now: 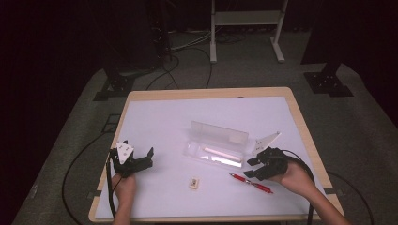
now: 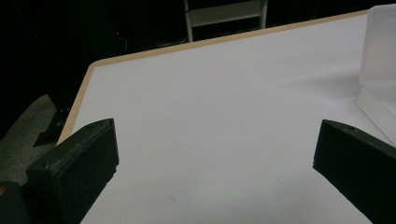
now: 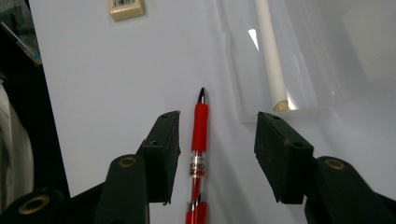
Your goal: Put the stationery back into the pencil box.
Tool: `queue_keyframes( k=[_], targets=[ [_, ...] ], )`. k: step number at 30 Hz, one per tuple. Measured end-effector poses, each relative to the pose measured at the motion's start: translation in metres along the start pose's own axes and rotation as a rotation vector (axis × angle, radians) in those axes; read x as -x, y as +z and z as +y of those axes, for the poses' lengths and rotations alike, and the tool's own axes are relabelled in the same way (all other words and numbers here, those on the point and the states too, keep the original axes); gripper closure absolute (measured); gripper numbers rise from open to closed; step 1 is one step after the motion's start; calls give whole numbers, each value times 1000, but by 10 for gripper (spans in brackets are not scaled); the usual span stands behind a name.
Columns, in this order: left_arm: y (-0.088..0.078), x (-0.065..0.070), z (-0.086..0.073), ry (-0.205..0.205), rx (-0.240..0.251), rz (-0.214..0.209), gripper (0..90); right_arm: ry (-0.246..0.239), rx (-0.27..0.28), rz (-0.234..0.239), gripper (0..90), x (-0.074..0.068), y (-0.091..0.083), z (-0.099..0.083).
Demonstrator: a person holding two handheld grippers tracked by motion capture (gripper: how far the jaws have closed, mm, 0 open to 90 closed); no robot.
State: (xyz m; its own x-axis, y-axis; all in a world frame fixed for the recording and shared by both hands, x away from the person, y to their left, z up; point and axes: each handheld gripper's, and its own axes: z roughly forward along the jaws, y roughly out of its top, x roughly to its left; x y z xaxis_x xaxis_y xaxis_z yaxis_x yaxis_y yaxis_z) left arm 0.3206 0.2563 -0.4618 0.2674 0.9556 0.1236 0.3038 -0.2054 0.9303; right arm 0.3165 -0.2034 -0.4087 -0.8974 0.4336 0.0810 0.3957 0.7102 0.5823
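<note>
A red pen (image 1: 251,183) lies on the white table top (image 1: 187,112), in front of a clear plastic pencil case (image 1: 217,144) that stands open. In the right gripper view the red pen (image 3: 200,135) lies on the table between the jaws of my right gripper (image 3: 217,135), close to the left jaw and apart from the right one. That gripper is open. A white stick-like pen (image 3: 268,51) rests inside the case (image 3: 299,60). My left gripper (image 1: 133,152) sits at the table's left, open wide with nothing between its jaws.
A small beige eraser (image 1: 193,183) lies near the front edge, left of the red pen. In the left gripper view the case's lid (image 2: 378,70) stands at the far right, with bare white table (image 2: 210,93) ahead. Cables trail from both grippers.
</note>
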Motion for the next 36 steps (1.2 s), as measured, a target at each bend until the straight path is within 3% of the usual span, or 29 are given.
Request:
queue_keyframes(
  k=[5,22,36],
  targets=[
    [0,0,0,3,-3,0,0,2,-41,0,555,-8,9,-12],
    [-1,1,0,5,0,-2,0,12,-114,-4,671,-14,31,-30],
    [-1,1,0,5,-1,-2,0,-8,-113,-35,756,-15,33,-30]
  ],
)
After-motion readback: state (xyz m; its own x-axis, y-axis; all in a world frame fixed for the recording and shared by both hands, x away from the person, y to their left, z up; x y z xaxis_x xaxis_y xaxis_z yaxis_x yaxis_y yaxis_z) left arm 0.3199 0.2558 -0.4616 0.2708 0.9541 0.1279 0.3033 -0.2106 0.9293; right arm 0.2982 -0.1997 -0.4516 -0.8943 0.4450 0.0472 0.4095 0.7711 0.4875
